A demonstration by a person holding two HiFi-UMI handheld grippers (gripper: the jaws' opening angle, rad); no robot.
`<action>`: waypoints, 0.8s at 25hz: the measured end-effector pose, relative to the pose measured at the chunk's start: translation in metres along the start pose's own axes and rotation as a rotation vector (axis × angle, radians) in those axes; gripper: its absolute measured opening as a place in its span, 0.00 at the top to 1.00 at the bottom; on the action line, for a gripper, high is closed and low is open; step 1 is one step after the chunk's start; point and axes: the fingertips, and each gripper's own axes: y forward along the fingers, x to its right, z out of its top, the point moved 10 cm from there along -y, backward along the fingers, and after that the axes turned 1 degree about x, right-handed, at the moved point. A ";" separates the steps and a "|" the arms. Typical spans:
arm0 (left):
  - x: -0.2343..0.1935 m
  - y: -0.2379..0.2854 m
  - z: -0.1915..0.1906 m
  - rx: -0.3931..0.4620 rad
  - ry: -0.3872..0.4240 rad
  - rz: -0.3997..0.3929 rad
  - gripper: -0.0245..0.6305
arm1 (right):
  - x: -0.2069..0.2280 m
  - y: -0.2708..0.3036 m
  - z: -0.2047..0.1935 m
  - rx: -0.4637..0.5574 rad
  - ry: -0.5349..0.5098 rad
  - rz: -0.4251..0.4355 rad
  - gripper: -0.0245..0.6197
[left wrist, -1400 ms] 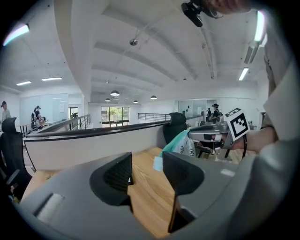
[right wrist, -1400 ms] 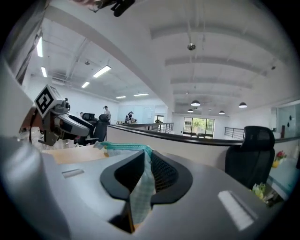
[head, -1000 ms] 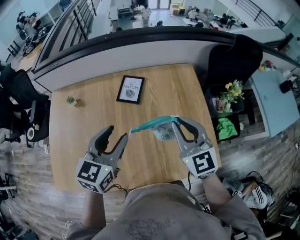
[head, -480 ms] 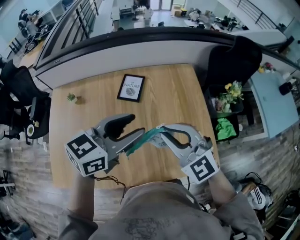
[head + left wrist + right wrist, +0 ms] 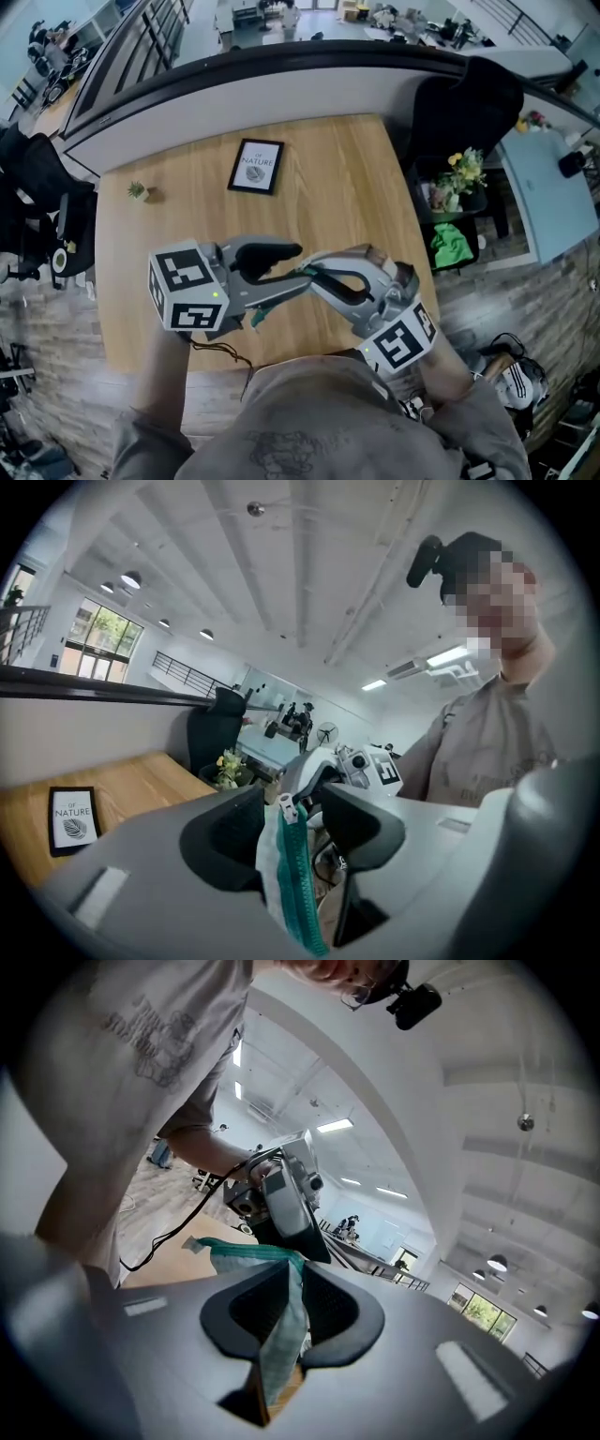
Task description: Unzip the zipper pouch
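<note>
pouch: zipper pouch (image 5: pixel 262 311) is held up in the air between the two grippers, above the near edge of the tabletop (image 5: pixel 328 178), close to the person's shirt (image 5: pixel 309 422)
pouch visibility: head view shows only a teal strip and a scrap of pale fabric; the rest is covered by both grippers
zipper: teal zipper tape (image 5: pixel 298 883) runs down between the left fingers, with a white end piece (image 5: pixel 286 808) at the top; can't tell whether that is the slider or a stop, or how far the zip is open
pouch lower end: cut off at the bottom of both gripper views
right gripper: right gripper (image 5: pixel 292 1269) has its fingers narrow, clamped on the pale pouch fabric (image 5: pixel 279 1335), teal edge sticking out beyond the tips
left gripper: left gripper (image 5: pixel 300 799) has its fingers apart, the zipper end between them; the tape lies against one finger with a gap to the other, no squeeze visible; the jaws have just been closing
gripper layout: tips nearly meet over the pouch, left (image 5: pixel 300 267) coming from the left, right (image 5: pixel 316 277) from lower right; exact contact is hard to make out there
marker cubes: one on each gripper, left (image 5: pixel 187 289), right (image 5: pixel 398 337)
tabletop items: framed print (image 5: pixel 256 166) and small plant (image 5: pixel 138 191), both well apart from the pouch
cable: dark cable (image 5: pixel 220 352) trails under the left gripper, its end hidden
</note>
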 end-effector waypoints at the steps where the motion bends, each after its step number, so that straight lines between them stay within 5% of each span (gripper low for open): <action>1: 0.001 0.002 -0.001 -0.014 0.005 -0.010 0.69 | -0.002 0.000 0.001 0.001 -0.015 0.010 0.88; 5: 0.000 0.004 -0.004 -0.023 -0.010 -0.037 0.85 | -0.008 0.001 0.001 -0.002 -0.060 0.049 0.88; 15: -0.003 0.006 -0.012 -0.052 -0.048 -0.042 0.83 | -0.012 0.000 -0.003 -0.006 -0.110 0.034 0.88; 20: -0.002 0.008 -0.010 0.025 -0.067 -0.004 0.88 | -0.007 -0.003 -0.008 -0.005 -0.058 0.009 0.88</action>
